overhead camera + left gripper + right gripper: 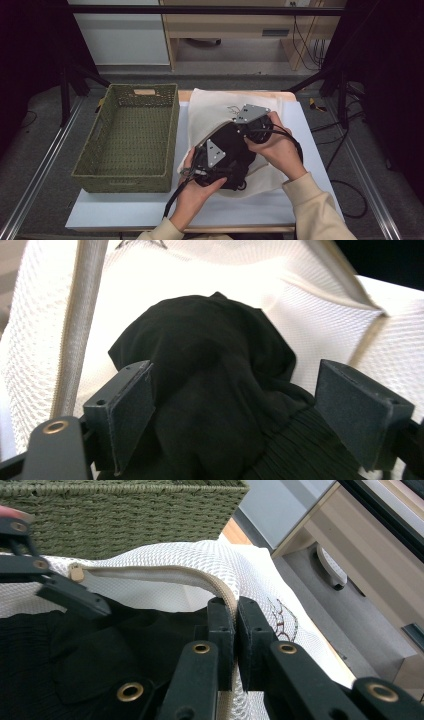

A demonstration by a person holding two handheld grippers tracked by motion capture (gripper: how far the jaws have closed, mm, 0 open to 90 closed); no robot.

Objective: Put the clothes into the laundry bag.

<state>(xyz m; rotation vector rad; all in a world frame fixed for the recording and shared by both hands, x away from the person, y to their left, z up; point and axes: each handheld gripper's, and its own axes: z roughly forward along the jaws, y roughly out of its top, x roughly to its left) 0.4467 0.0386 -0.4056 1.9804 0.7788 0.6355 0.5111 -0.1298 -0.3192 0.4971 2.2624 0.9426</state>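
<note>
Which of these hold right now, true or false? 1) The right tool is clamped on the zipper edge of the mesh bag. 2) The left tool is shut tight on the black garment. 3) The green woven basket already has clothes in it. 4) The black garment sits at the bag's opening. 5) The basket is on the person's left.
1) True: the right tool has its jaws shut on the zipper edge of the white mesh bag.
2) False: the left tool is open, jaws either side of the black garment.
3) False: the green woven basket is empty.
4) True.
5) True.
</note>
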